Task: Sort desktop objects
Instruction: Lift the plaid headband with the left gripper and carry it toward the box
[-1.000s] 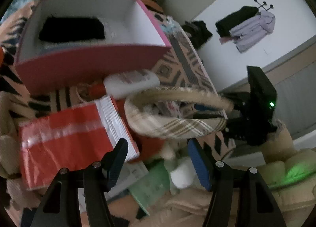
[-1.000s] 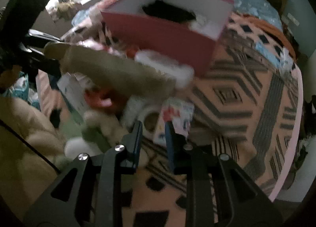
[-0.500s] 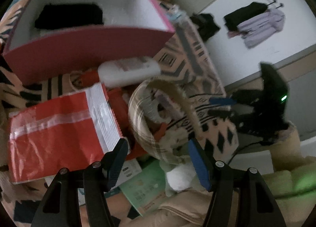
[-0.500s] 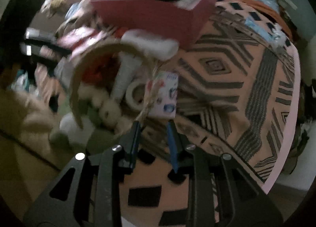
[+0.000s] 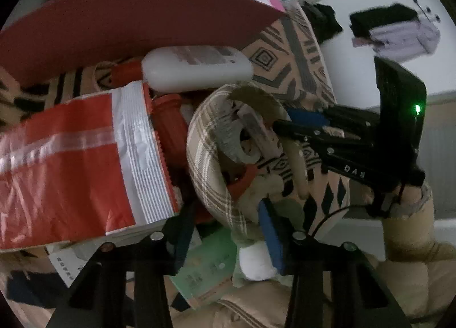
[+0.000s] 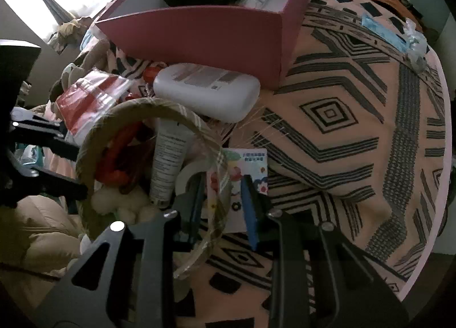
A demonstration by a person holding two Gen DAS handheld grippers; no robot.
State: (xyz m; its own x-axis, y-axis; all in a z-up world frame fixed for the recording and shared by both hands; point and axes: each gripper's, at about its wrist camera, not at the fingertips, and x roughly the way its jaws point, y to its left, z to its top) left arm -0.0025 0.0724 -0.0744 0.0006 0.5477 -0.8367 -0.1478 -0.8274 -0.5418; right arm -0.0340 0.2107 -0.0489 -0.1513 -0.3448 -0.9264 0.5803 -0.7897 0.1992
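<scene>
Both rigs are down over the clutter pile just in front of the pink cardboard box point(image 6: 199, 40), which sits on the bed's peach blanket w/ black diamond pattern point(image 6: 342, 128).

The beige plaid fabric headband point(image 5: 208, 174) lies in front of the box, looped over the pile, arch toward the box and both ends pointing back at me.

Left gripper point(image 5: 226, 232): fingers have just been closing and are now about a third open. One leg of the headband runs down between them and fills most of the gap. Can't tell if the pads actually press on it.

Right gripper point(image 6: 222, 205): fingers have just been closing too, and the gap is narrow now. The other, thin end of the headband passes between them, nearer the black finger, w/ a sliver of space on the blue-pad side. Can't tell if it's pinched.

Rest of the pile, relative to the box:
- White plastic bottle w/ red cap point(image 6: 205, 91) lies on its side right against the box's front wall.
- Red and white plastic bag point(image 5: 71, 162) is in front of the box, beside the bottle's cap end.
- White squeeze tube point(image 6: 168, 157) and roll of pale tape point(image 6: 191, 171) sit inside the headband loop.
- Flowery printed card pack point(image 6: 253, 165) lies flat just outside the loop.
- Cream plush toy point(image 6: 119, 199) and pale green packet point(image 5: 208, 265) are farthest from the box, on my side.
</scene>
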